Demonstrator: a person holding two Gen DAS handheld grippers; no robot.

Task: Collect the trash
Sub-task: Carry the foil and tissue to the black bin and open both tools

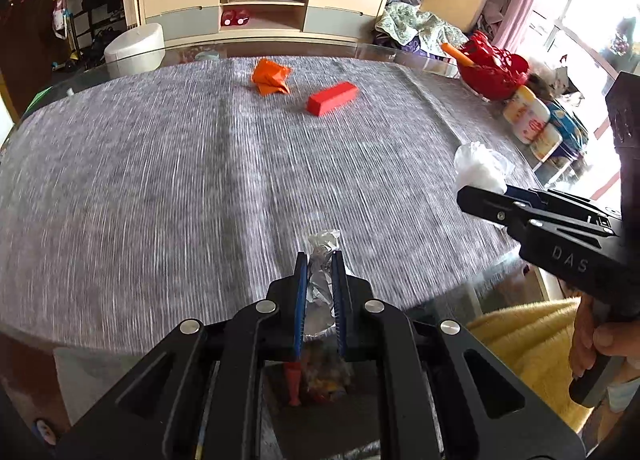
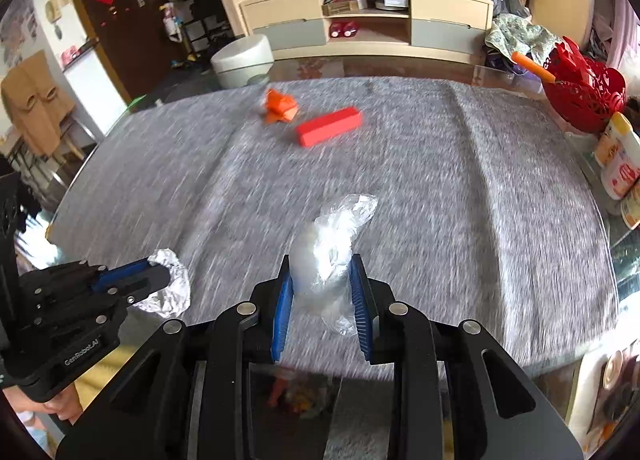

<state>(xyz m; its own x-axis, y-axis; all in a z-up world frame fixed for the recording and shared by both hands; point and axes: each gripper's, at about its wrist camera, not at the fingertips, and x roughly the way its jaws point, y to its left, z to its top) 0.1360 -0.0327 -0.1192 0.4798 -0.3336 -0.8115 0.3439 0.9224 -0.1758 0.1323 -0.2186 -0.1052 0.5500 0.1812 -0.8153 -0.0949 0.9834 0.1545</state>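
My left gripper [image 1: 319, 256] is shut on a crumpled piece of silver foil [image 1: 320, 280], held above the near edge of the grey-clothed table [image 1: 160, 179]. Seen from the right wrist, that foil [image 2: 170, 284] sticks out past the left gripper [image 2: 154, 272]. My right gripper [image 2: 320, 260] is shut on a clear crumpled plastic wrap [image 2: 332, 252]; in the left wrist view the wrap [image 1: 480, 167] shows white ahead of the right gripper [image 1: 480, 195]. An orange crumpled wrapper [image 1: 271, 75] and a red box [image 1: 332, 97] lie far across the table. Below the table edge, colourful trash [image 1: 324, 376] shows between the left gripper's arms.
A red openwork basket [image 1: 492, 67] with an orange stick stands at the table's right edge, beside several bottles [image 1: 526, 115]. A white round stool [image 1: 134, 47] and a cluttered cabinet [image 1: 260, 7] stand beyond the table. A yellow cloth [image 1: 528, 348] lies below at the right.
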